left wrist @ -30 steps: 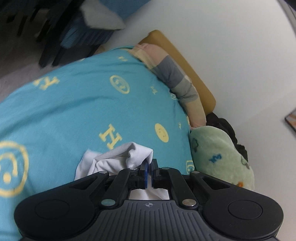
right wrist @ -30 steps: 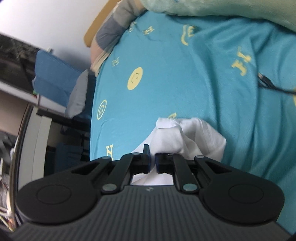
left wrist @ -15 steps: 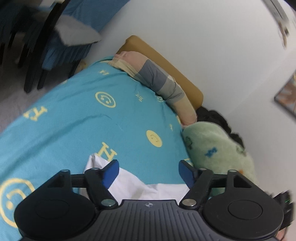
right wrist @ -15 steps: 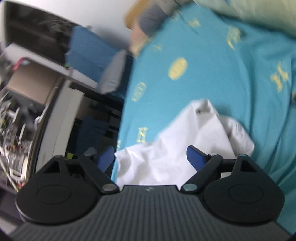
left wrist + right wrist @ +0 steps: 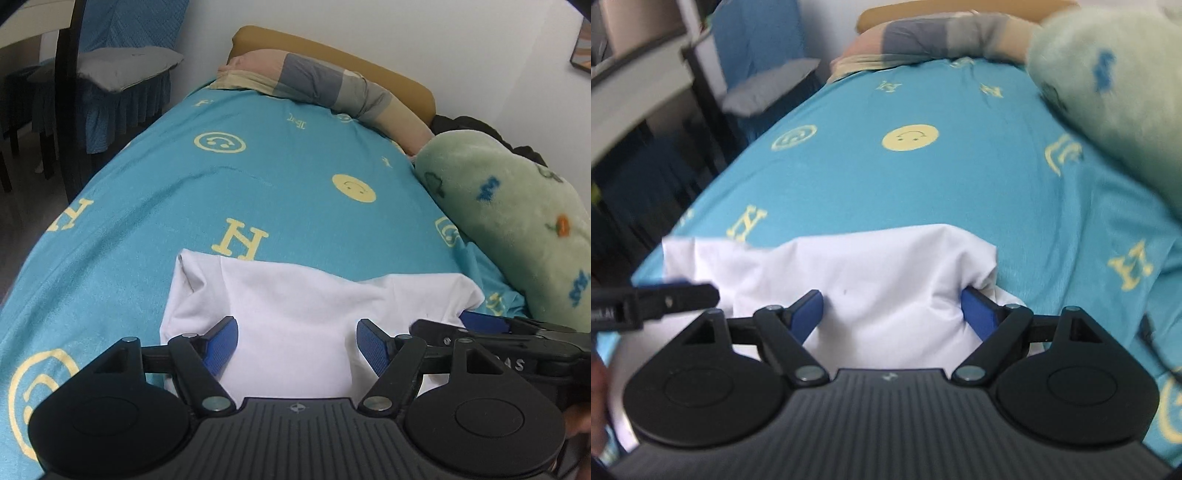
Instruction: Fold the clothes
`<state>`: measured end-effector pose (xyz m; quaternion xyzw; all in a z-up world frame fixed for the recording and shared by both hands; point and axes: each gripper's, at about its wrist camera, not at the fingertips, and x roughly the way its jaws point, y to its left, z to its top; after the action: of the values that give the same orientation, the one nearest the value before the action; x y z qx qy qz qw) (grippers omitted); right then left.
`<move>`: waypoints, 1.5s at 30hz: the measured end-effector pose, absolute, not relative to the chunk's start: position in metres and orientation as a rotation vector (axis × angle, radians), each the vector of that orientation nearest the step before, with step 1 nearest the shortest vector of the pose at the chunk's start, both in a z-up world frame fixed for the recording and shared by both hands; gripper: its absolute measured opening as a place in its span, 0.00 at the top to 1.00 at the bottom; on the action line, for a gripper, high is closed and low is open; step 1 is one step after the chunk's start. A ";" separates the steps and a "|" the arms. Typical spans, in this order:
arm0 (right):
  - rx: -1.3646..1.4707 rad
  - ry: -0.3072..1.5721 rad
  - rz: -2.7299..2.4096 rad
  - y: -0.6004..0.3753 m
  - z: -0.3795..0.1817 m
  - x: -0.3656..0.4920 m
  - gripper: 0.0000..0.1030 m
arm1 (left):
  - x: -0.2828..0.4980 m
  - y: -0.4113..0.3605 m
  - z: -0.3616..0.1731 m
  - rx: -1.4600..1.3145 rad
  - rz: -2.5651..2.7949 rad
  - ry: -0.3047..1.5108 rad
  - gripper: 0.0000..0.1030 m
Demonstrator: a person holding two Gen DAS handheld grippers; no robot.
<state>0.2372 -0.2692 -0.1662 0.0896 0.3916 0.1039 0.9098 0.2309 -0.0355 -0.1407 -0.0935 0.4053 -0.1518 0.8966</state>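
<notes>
A white garment (image 5: 295,302) lies folded over on the teal bed sheet (image 5: 258,177), its far edge running straight across. My left gripper (image 5: 297,343) stands open just above the garment's near left part, blue pads apart and holding nothing. My right gripper (image 5: 894,314) is open over the garment (image 5: 879,280) too, and its right pad (image 5: 975,310) touches a bunched fold. In the left wrist view the right gripper (image 5: 491,325) shows at the garment's right corner. The left gripper's finger (image 5: 653,299) shows at the left of the right wrist view.
A pale green fleece blanket (image 5: 517,221) is heaped along the bed's right side. A patchwork pillow (image 5: 332,88) lies against the tan headboard (image 5: 332,48). A blue-covered chair (image 5: 110,74) stands left of the bed, with dark furniture (image 5: 646,147) beside it.
Both grippers were shut on the bunched white garment a second ago. They opened and let it go, and the garment now lies spread flatter on the sheet. Both views have swung upright.
</notes>
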 end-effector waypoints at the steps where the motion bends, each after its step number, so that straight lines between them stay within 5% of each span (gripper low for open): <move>1: 0.180 0.808 0.215 -0.268 -0.161 0.230 0.19 | 0.225 -0.036 -0.137 -0.196 -0.320 0.839 0.29; 12: 0.143 0.834 0.224 -0.262 -0.120 0.152 0.20 | 0.134 -0.031 -0.089 -0.210 -0.391 0.820 0.26; 20: 0.163 0.911 0.162 -0.252 -0.137 0.124 0.20 | 0.122 -0.028 -0.106 -0.260 -0.343 0.964 0.32; 33: 0.503 0.877 0.206 -0.269 -0.113 0.093 0.19 | 0.114 0.018 -0.138 -0.788 -0.324 1.108 0.30; 45: 1.154 0.999 0.309 -0.266 -0.184 0.117 0.18 | 0.131 0.041 -0.153 -1.042 -0.230 1.027 0.81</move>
<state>0.1170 -0.2663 -0.1844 0.5206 0.4505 0.1393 0.7118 0.1309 0.0408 -0.1529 -0.4747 0.4678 -0.1046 0.7382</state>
